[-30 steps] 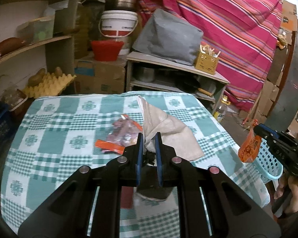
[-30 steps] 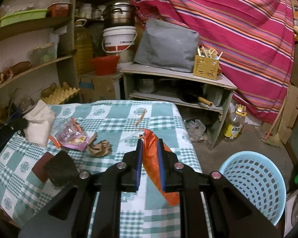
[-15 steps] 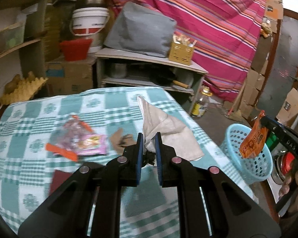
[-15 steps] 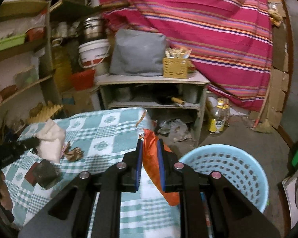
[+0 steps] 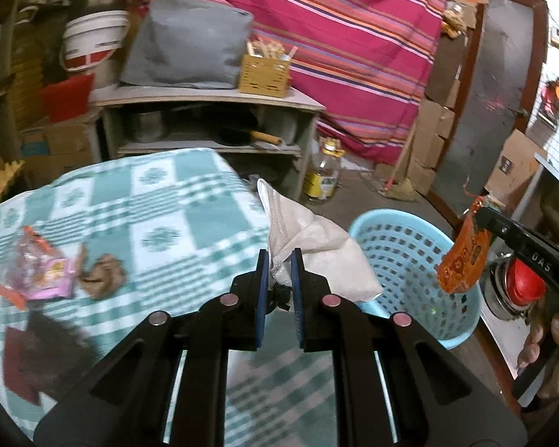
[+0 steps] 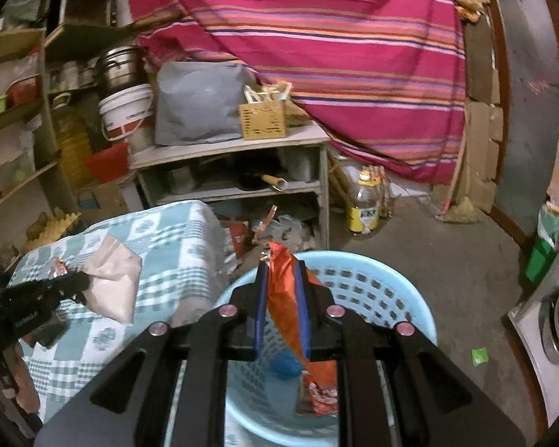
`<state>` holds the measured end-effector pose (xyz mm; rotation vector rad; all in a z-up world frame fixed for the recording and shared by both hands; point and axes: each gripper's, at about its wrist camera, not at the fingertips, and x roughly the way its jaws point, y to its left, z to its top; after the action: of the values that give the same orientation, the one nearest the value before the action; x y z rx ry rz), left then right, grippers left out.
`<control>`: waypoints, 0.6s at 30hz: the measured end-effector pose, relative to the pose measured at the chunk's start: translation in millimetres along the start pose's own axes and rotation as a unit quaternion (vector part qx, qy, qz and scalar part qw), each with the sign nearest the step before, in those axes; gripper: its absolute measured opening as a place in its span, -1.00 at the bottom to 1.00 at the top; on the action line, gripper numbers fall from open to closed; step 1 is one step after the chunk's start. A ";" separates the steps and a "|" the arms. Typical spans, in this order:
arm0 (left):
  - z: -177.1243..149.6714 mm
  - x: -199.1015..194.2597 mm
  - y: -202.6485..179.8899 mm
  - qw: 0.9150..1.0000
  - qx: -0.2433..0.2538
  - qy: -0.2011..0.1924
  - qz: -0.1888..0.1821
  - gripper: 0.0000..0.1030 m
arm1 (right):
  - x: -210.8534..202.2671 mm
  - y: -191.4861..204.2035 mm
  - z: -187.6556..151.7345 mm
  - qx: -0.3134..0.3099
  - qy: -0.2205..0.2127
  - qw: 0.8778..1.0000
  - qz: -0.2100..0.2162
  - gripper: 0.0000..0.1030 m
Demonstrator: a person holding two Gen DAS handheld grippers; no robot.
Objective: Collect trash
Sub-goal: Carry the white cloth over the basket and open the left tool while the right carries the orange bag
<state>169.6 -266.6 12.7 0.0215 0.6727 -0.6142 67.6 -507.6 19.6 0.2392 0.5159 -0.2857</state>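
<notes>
My left gripper [image 5: 279, 260] is shut on a crumpled white bag [image 5: 316, 249], held over the table's right edge beside the light blue basket [image 5: 410, 260]. In the right wrist view my right gripper [image 6: 282, 279] is shut on an orange wrapper [image 6: 290, 305] that hangs above the basket [image 6: 391, 298]; a blue thing and red wrappers lie inside. The same orange wrapper [image 5: 464, 257] shows at the right of the left wrist view. On the checked tablecloth [image 5: 167, 201] lie a pink snack packet [image 5: 44, 268], a brown crumpled scrap [image 5: 104, 275] and a dark red piece [image 5: 22, 365].
A low shelf unit [image 6: 234, 171] with a grey cushion and a yellow box stands behind the table. An oil bottle [image 6: 363, 208] sits on the floor by the striped pink curtain. A small green scrap [image 6: 479, 355] lies on the floor right of the basket.
Both grippers have swung to the right, off the table toward the blue basket, each still holding its piece. The right gripper now hangs over the basket.
</notes>
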 end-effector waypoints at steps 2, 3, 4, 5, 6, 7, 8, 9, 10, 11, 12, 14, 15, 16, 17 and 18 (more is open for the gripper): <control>-1.0 9.9 -12.7 1.000 0.006 0.005 -0.005 -0.79 | 0.5 -12.7 -1.0 0.010 0.001 1.000 -0.001 -0.71; -1.6 17.3 -21.7 1.000 0.009 0.009 -0.011 -0.79 | 0.7 -18.5 -1.6 0.014 0.001 1.000 -0.003 -0.71; -2.1 22.0 -27.2 1.000 0.011 0.012 -0.014 -0.79 | 1.3 -24.1 -2.0 0.019 0.002 1.000 -0.004 -0.71; -2.3 25.3 -31.6 1.000 0.014 0.013 -0.017 -0.79 | 1.7 -28.3 -2.5 0.023 0.003 1.000 -0.004 -0.71; -2.4 31.6 -41.3 0.999 0.020 0.015 -0.022 -0.79 | 2.3 -33.0 -3.6 0.027 0.004 1.000 -0.004 -0.71; -3.1 33.7 -46.5 0.999 0.022 0.016 -0.025 -0.79 | 2.7 -36.9 -4.6 0.030 0.005 1.000 -0.005 -0.71; -3.3 37.4 -52.8 0.999 0.025 0.017 -0.030 -0.79 | 3.9 -41.6 -5.9 0.036 0.007 0.999 -0.005 -0.71; -3.7 42.3 -61.0 0.999 0.030 0.019 -0.035 -0.79 | 4.9 -44.6 -6.7 0.040 0.009 0.999 -0.004 -0.71; -4.2 45.9 -66.8 0.998 0.033 0.021 -0.039 -0.79 | 5.6 -46.6 -7.3 0.044 0.010 0.999 -0.004 -0.71; -4.8 49.8 -73.1 0.998 0.036 0.023 -0.042 -0.79 | 6.3 -48.0 -7.1 0.046 0.010 0.999 -0.004 -0.71; -6.0 55.7 -80.7 0.998 0.040 0.027 -0.047 -0.79 | 6.6 -49.4 -7.3 0.047 0.009 0.999 -0.003 -0.71; -8.0 64.2 -89.6 0.997 0.046 0.032 -0.050 -0.79 | 6.8 -50.2 -7.6 0.048 0.008 0.999 -0.003 -0.71; -9.0 67.7 -92.5 0.997 0.046 0.034 -0.051 -0.76 | 7.0 -50.5 -7.6 0.048 0.008 0.999 -0.003 -0.71; -10.0 71.3 -95.7 0.997 0.046 0.036 -0.053 -0.71 | 7.0 -50.5 -7.8 0.048 0.008 0.999 -0.003 -0.71; -10.7 74.1 -96.6 0.997 0.044 0.039 -0.054 -0.68 | 7.5 -51.4 -8.1 0.047 0.008 0.999 -0.004 -0.71; -11.5 76.1 -97.9 0.997 0.041 0.038 -0.053 -0.65 | 7.8 -51.2 -8.1 0.047 0.008 0.999 -0.005 -0.71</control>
<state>156.8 -384.8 -24.2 0.0867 0.7261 -0.7468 53.7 -554.6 0.9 0.3305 0.5203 -0.3182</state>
